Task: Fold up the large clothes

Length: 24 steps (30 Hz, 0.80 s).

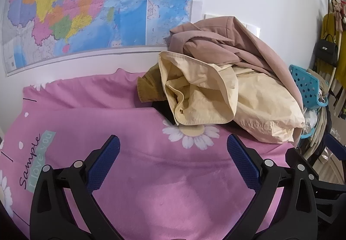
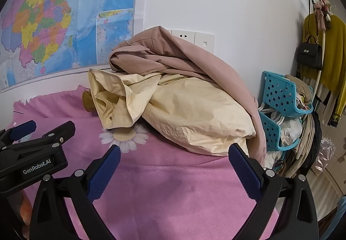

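Both the left tongs point(image 1: 173, 149) and the right tongs point(image 2: 174, 158) hang spread wide and empty above the pink daisy-print bed cover point(image 1: 151, 175), so the step in hand looks like picking one garment from the heap at the far side of the bed against the wall. There the crumpled pale-yellow cotton jacket point(image 2: 194, 114) lies under the dusty-pink coat point(image 2: 183, 60). I would lift the pink coat off first by a collar or hem edge, not a bunched handful, and drag it onto the open cover near the tongs. A large coloured wall map point(image 1: 86, 6) hangs behind the bed, and stacked turquoise plastic baskets point(image 2: 279, 97) crowd its right edge, so cloth could snag there.
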Tool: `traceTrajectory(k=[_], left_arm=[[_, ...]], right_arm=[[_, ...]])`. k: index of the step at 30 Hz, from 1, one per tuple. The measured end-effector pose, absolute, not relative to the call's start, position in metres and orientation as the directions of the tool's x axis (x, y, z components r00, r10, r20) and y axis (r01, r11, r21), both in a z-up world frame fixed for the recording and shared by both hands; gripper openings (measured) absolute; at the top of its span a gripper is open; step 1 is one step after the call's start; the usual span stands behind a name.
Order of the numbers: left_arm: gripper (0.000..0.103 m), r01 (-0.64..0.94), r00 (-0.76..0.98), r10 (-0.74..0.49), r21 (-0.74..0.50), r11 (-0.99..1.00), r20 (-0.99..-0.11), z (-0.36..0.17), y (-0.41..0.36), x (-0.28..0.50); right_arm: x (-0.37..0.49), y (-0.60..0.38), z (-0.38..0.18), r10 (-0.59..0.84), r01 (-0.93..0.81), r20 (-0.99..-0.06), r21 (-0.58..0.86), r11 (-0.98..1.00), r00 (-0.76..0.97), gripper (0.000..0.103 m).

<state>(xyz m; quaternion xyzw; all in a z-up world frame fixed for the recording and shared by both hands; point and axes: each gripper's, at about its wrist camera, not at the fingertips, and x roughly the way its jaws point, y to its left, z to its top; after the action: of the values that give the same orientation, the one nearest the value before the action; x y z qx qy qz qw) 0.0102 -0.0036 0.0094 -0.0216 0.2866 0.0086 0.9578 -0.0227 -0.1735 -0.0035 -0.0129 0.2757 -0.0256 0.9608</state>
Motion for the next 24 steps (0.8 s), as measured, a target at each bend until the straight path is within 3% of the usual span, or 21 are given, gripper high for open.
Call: traceTrajectory(k=[13, 24], left_arm=[[0.098, -0.027, 0.832, 0.009, -0.024, 0.999, -0.555, 0.014, -0.008, 0.021], [0.098, -0.038, 0.829, 0.028, -0.007, 0.999, -0.559, 0.021, -0.004, 0.067]], right_arm=[[-0.012, -0.177, 0.000, -0.054, 0.036, -0.518, -0.045, 0.998, 0.853, 0.097], [0.051, -0.184, 0.041, -0.051, -0.019, -0.435, -0.155, 0.988, 0.899, 0.097]])
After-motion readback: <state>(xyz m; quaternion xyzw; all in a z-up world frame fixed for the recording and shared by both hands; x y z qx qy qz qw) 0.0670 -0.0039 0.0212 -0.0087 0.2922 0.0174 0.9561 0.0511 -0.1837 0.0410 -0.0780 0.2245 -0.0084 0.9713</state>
